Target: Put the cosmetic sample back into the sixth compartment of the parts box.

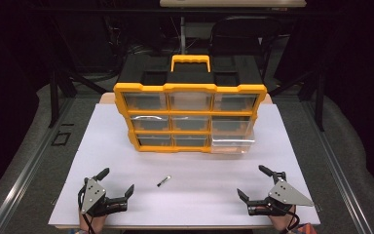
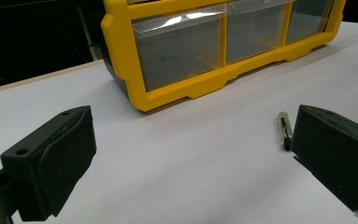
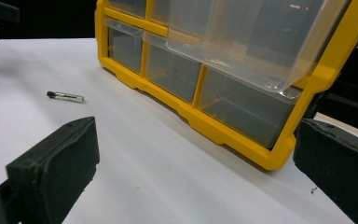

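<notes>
Vial (image 1: 163, 181) lies on the white table (image 1: 102, 146) between two spread, empty claws, left claw (image 1: 117, 180) at eight o'clock, right claw (image 1: 252, 181) at four. Yellow drawer organizer (image 1: 190, 117) stands at twelve, bare board around; dark room beyond the edges.

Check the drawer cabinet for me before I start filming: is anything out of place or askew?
Yes. On the yellow cabinet, the clear drawer at the right end of the lower rows sticks out in front of the frame, while the rest sit nearly flush. A small vial lies loose on the white table in front of it.

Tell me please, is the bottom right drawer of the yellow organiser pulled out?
Yes, the bottom right drawer juts forward of the yellow organiser frame.
</notes>
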The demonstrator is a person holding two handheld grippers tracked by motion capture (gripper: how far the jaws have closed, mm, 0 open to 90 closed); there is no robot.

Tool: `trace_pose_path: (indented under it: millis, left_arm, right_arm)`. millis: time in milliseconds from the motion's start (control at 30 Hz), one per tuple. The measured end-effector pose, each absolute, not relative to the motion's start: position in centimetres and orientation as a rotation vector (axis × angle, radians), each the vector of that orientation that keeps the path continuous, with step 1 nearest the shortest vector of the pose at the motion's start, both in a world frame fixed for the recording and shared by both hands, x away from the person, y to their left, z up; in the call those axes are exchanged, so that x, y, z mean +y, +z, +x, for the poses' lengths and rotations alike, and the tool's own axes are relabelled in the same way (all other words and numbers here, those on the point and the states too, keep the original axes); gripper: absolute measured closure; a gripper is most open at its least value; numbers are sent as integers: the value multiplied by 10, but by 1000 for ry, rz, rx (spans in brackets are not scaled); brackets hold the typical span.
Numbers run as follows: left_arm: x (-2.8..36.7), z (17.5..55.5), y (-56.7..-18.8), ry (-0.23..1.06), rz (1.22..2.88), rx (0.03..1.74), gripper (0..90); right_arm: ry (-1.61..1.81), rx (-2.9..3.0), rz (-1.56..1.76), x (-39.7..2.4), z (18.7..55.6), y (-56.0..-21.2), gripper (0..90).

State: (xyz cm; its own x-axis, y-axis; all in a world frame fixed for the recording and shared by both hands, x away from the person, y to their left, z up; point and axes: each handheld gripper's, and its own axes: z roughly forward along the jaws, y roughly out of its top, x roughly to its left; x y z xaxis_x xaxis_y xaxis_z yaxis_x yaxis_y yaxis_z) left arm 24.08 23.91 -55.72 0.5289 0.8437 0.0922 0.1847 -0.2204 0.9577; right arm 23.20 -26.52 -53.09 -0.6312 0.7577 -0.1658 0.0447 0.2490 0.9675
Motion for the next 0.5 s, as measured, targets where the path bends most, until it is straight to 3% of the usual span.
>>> trace_pose_path:
  millis: [500]
  left_arm:
    - [230, 247, -551, 717, 1762, 907, 0]
  right_arm:
    - [1400, 1931, 743, -265, 241, -535, 0]
